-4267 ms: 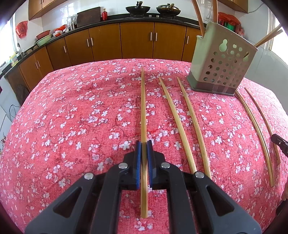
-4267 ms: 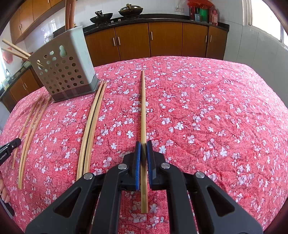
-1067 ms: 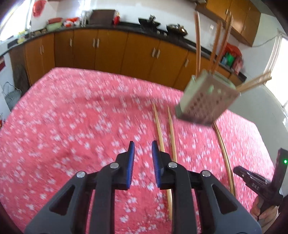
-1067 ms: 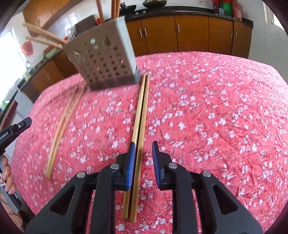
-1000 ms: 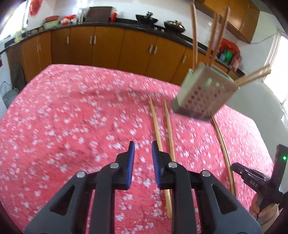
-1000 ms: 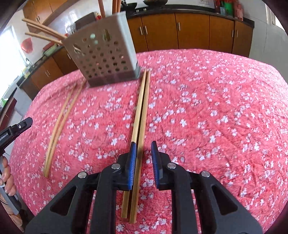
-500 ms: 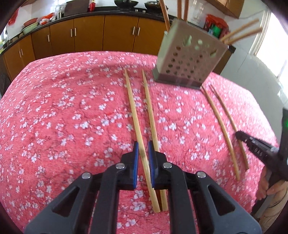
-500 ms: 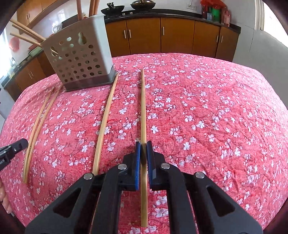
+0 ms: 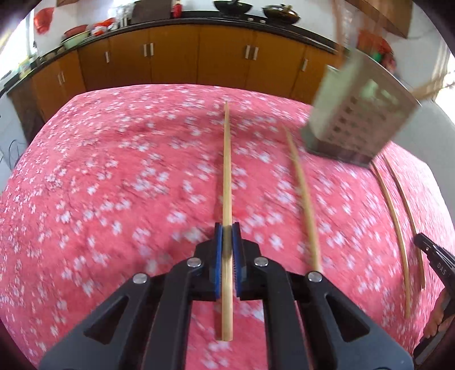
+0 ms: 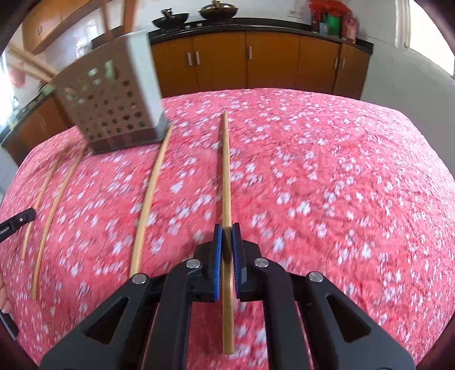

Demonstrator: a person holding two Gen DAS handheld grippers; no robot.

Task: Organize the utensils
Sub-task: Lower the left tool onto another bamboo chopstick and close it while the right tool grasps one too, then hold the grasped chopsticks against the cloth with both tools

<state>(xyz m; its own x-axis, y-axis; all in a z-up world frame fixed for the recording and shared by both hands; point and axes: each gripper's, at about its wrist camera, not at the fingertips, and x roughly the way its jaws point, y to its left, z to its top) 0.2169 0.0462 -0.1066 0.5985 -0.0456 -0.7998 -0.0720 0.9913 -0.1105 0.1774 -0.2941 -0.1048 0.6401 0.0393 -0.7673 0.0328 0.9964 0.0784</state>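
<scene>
Both tongs are clamped on a chopstick each: the left tongs (image 9: pixel 226 242) grip one chopstick (image 9: pixel 227 170), the right tongs (image 10: pixel 226 242) another (image 10: pixel 226 170), each near its thick end, probably so the tips can drop into the holder (image 9: pixel 358 128) standing on the desk (image 9: pixel 99 170).

A: Cloth? Red tablecloth (image 9: pixel 113 176) with white blossoms, over the whole top.
B: Behind it, brown cabinets (image 10: pixel 247 62) under a dark counter (image 9: pixel 256 24).
A: Two woks (image 10: pixel 217 12) on the counter. Bowls (image 9: pixel 75 35) far left, blurred.
</scene>
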